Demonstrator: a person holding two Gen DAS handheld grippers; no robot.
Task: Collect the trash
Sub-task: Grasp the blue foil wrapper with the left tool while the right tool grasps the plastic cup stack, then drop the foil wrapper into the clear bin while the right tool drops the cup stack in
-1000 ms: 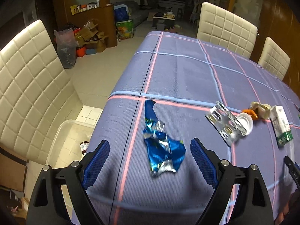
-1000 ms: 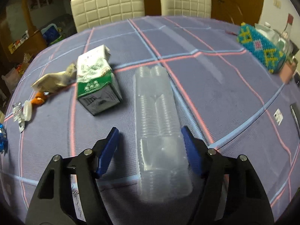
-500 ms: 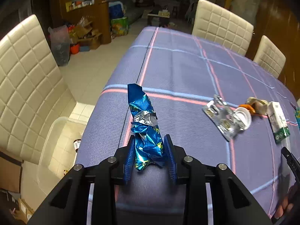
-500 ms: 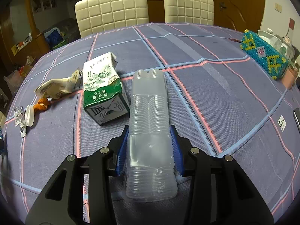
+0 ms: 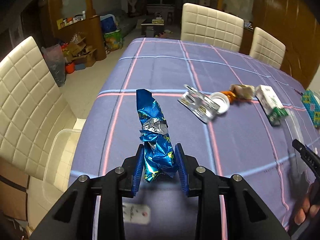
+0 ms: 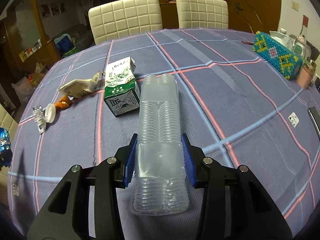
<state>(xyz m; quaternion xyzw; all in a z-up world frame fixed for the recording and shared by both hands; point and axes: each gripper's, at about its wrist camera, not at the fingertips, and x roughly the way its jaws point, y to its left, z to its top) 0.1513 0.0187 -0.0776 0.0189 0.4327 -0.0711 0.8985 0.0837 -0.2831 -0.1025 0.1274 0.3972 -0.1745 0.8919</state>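
My left gripper (image 5: 160, 166) is shut on a crumpled blue foil wrapper (image 5: 155, 132) and holds it upright above the purple tablecloth (image 5: 160, 72). My right gripper (image 6: 159, 160) is shut on a clear ribbed plastic tray (image 6: 160, 124), lifted off the cloth. On the table lie a green and white carton (image 6: 120, 88), a silver blister pack (image 5: 197, 105), a white cap (image 5: 220, 104), an orange scrap (image 6: 63, 104) and a crumpled beige wrapper (image 6: 78, 88).
A clear plastic bin (image 5: 58, 154) stands on the floor left of the table, beside a cream chair (image 5: 26, 100). Two more cream chairs (image 6: 128, 18) stand at the far side. A beaded blue box (image 6: 278, 58) and jars sit at the right edge.
Both grippers closed from open: the left on the blue wrapper, the right on the clear tray. Both have since lifted their objects off the cloth.
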